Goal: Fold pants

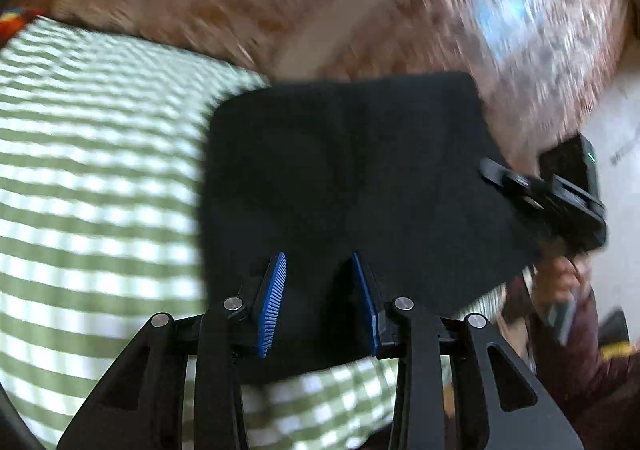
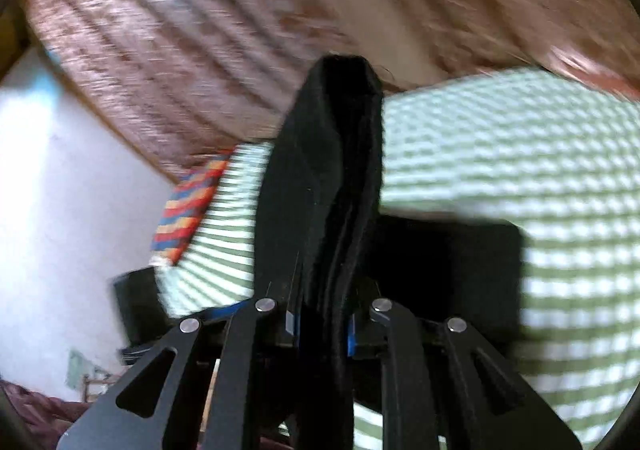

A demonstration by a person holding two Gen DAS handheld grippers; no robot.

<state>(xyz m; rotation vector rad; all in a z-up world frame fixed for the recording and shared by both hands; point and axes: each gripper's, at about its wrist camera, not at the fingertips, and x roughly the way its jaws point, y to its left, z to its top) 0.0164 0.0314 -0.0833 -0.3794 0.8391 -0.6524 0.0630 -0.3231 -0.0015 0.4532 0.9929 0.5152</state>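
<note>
While left gripper (image 1: 320, 290) gapes over black pants (image 1: 352, 177), only rt view shows right gripper (image 2: 322, 322) pinching them.

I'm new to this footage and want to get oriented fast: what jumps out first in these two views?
The black pants dominate, lying on the green-and-white checked cloth. In the right wrist view the right tool is shut on a thick fold of them, lifted upright. The left tool hangs open over the pants' near edge, blue pads apart; everything is motion-blurred.
</note>
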